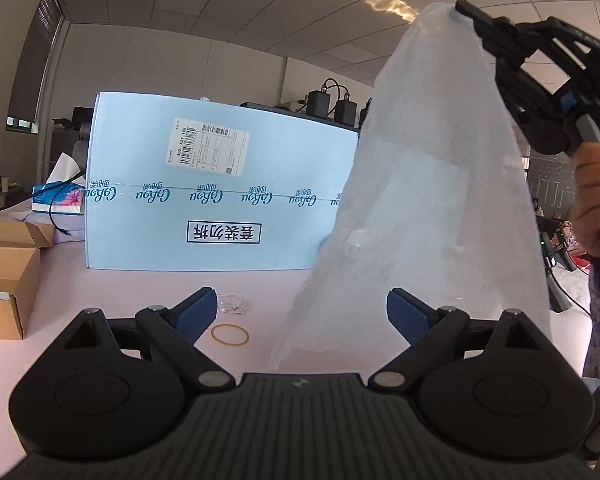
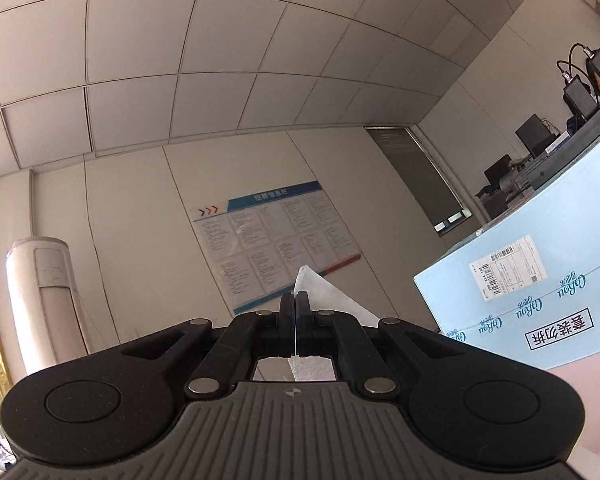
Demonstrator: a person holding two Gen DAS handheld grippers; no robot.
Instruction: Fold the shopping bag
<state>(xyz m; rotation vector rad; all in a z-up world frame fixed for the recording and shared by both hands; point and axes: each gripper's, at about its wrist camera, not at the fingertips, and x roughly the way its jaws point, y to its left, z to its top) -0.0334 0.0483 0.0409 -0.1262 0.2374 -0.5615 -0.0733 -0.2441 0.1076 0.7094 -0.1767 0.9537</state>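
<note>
Shopping bag (image 1: 428, 184), thin translucent cone, pinched in R tongs (image 2: 296, 312); L tongs (image 1: 300, 316) wide apart.

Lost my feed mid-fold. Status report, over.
Right tool shut on the shopping bag, bag hanging. Left tool open, empty. Rubber band and blue carton on table.

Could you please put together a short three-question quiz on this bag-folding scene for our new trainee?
1. True or false: the left hand-held gripper is clamped on the shopping bag.
2. Which holds the bag's top corner? A) right hand-held gripper B) left hand-held gripper C) neither
3. Fill in: lying on the pink table ahead of the left hand-held gripper is a yellow ____.

Key: 1 false, it is open; 2 A; 3 rubber band.
</note>
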